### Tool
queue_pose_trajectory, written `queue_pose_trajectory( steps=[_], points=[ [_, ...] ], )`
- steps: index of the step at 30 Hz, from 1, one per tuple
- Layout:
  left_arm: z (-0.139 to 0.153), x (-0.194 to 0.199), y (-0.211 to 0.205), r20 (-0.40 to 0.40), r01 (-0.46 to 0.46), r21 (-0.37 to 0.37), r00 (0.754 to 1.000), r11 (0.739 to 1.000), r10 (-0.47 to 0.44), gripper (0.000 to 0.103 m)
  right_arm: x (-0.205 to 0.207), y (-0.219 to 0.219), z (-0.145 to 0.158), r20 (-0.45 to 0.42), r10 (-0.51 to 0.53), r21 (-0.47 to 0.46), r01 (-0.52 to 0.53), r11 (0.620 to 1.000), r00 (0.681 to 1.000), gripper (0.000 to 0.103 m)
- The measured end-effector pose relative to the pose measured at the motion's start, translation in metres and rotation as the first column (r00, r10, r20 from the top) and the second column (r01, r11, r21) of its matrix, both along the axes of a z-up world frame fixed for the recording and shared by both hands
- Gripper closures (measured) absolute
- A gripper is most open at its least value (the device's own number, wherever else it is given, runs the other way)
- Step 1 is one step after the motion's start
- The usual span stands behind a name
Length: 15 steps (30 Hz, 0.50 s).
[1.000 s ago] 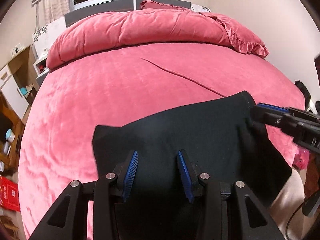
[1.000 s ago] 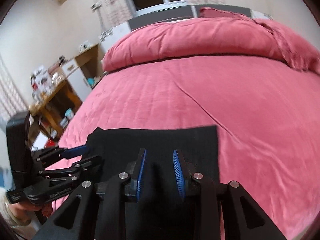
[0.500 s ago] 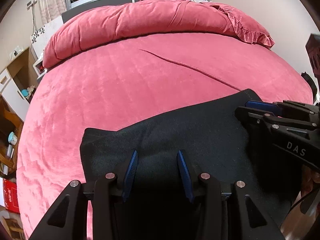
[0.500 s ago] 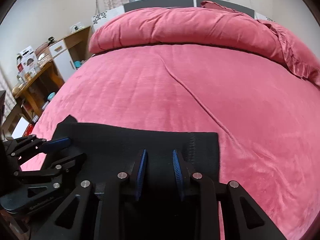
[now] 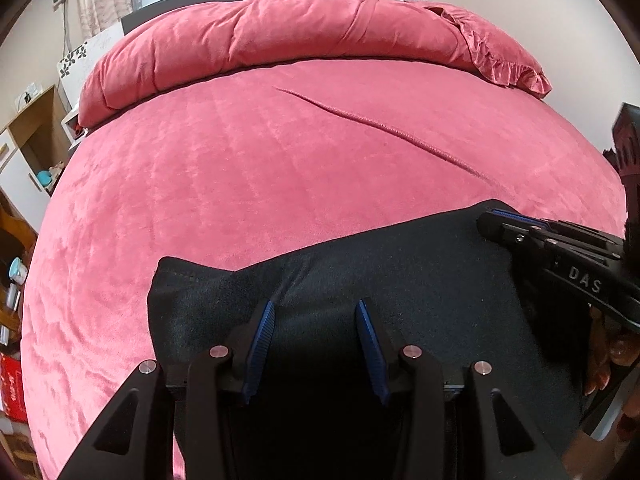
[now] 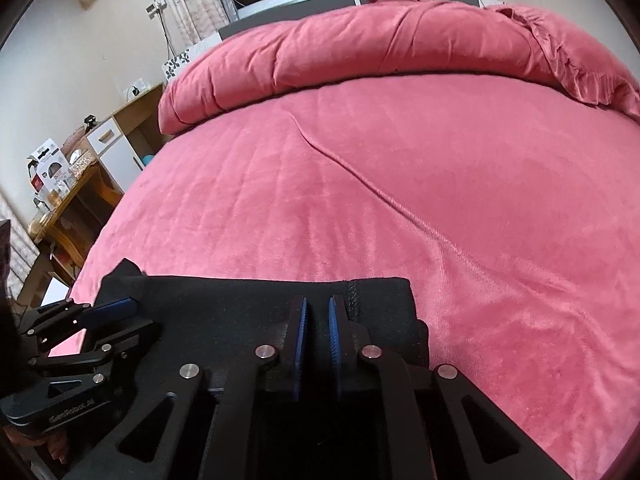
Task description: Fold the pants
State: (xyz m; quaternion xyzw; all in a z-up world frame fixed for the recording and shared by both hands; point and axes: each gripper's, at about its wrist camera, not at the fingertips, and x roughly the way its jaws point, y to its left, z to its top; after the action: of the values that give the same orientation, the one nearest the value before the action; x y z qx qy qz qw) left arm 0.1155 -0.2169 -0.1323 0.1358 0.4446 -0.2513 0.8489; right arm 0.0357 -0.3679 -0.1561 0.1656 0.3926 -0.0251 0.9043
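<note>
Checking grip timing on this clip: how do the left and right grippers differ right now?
The left gripper has its jaws apart over the black pants; the right gripper has just been closing and its jaws stand nearly together, with the cloth between them. The left works near the pants' left corner, the right near the right edge by a stitched seam. Both have blue pads and point down at the pants on the pink bed.
</note>
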Motion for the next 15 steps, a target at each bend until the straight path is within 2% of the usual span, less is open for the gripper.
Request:
queue_pose_trajectory(
  steps=[6, 10, 15],
  points=[
    [0.016, -0.02, 0.019, -0.009, -0.04, -0.044, 0.999, 0.998, 0.039, 0.059, -0.034, 0.011, 0.023, 0.032, -0.007, 0.002, 0.007, 1.0, 0.999, 0.079],
    [0.025, -0.046, 0.036, -0.015, -0.026, -0.091, 1.0, 0.996, 0.025, 0.059, -0.065, 0.023, 0.031, 0.009, 0.016, -0.065, -0.015, 0.998, 1.0, 0.079],
    [0.018, -0.079, 0.054, -0.035, 0.016, -0.071, 0.999, 0.997, -0.019, 0.059, -0.105, 0.024, 0.03, -0.022, -0.006, -0.081, 0.004, 0.997, 1.0, 0.079]
  ],
)
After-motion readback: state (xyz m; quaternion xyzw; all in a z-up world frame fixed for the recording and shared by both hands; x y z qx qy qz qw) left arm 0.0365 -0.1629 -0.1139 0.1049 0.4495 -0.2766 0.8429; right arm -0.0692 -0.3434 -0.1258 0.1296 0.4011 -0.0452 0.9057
